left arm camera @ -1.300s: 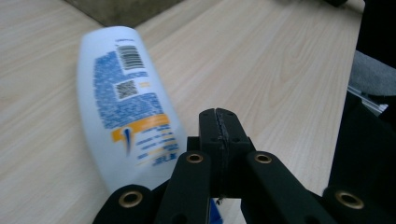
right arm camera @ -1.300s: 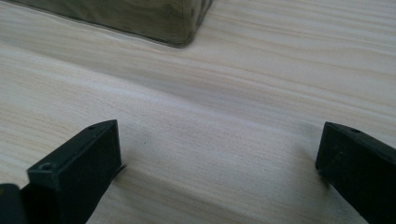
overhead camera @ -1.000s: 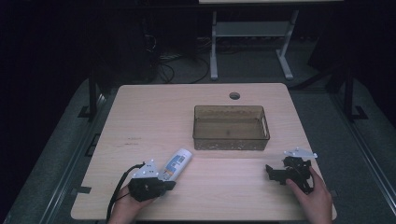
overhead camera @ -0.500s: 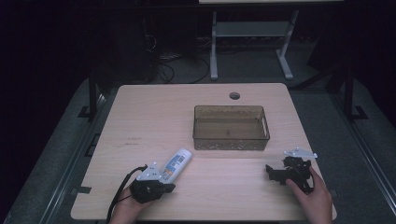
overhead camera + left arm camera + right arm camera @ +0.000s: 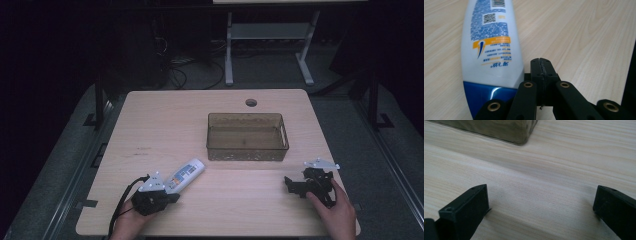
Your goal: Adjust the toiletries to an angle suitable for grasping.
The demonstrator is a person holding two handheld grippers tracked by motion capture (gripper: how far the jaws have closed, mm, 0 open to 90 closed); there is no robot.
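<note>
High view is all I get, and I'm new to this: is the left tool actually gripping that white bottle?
Observer: No. The left gripper view shows the left gripper with its jaws shut on nothing; the bottle lies beside them, blue cap nearest.
Operator: And the right one, is it holding anything?
Observer: Nothing. The right gripper has its jaws wide apart over the bare table.
Operator: What is ahead of it?
Observer: A rounded corner of the brown bin.
</note>
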